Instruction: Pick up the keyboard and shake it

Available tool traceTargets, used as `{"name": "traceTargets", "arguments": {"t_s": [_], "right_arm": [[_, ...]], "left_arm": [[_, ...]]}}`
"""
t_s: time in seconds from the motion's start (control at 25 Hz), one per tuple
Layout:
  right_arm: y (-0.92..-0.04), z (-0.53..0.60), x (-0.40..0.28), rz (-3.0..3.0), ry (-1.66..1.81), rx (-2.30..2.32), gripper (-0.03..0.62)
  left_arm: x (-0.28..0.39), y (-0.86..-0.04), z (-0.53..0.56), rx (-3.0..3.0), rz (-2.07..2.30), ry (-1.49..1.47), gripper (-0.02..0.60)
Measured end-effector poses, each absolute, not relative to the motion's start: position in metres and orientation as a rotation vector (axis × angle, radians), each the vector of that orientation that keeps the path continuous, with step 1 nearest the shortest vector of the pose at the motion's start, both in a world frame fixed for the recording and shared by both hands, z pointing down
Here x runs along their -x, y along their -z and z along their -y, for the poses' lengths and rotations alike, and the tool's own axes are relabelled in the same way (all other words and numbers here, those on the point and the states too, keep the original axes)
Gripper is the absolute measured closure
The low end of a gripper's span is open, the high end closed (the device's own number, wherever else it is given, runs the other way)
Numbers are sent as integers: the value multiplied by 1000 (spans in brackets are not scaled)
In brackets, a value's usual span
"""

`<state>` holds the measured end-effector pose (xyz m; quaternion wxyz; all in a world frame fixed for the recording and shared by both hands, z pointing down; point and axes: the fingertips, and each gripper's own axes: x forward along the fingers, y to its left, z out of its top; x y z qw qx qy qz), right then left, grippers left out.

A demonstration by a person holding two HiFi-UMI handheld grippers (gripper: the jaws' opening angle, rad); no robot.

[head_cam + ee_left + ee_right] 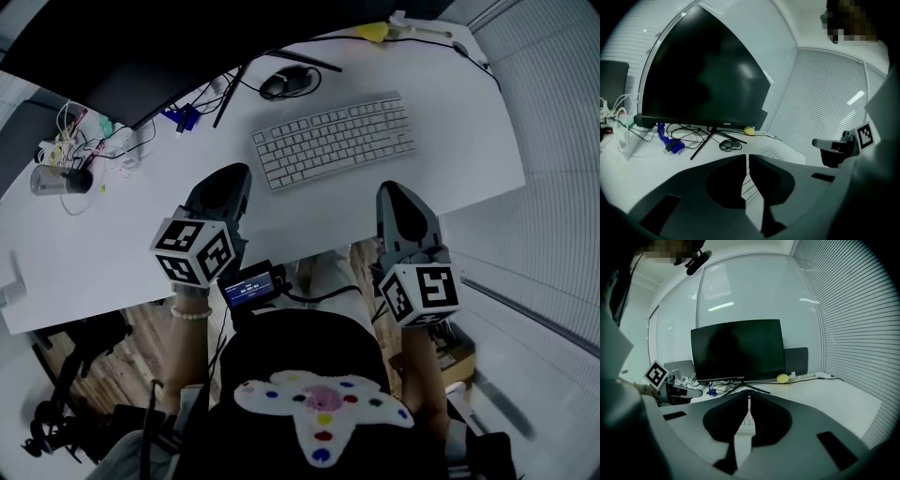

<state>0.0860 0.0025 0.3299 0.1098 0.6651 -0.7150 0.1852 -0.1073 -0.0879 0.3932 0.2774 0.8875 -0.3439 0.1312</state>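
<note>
Head view puts the white keyboard (333, 141) flat on the tabletop (469, 150), untouched, so the task stands at the approach, with the pickup not yet begun. The left gripper (228, 180) hovers on the person's side of the keyboard's left end and the right gripper (394, 195) on the person's side of its right end, both apart from it. Each has its jaws pressed together with nothing between them. Both hands aim forward and slightly down at the keyboard, marker cubes toward the body. Next, I judge, the jaws must open and each gripper reach a keyboard end — then clamp and lift.
</note>
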Motion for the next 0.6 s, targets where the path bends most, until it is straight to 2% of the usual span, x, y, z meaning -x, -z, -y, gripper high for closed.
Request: {"name": "traceTargets", "arguments": {"t_s": [0.16,0.24,0.4,0.6], "right_arm": [[-337,9,-87,2153,-545,-1868,553],[-339,13,-88,2175,-543,-1828,553],[-347,17,-96,2176,-580,-1784,553],[-351,24,-105,2170,-615,-1729,553]], "left_arm": [[108,-421,85,-2249,892,-306,552],[107,-435,81,-2193,873,-308,489],[101,-466,73,-2098,851,-336,407],[91,-496,70,-1969,844,-312,356]]}}
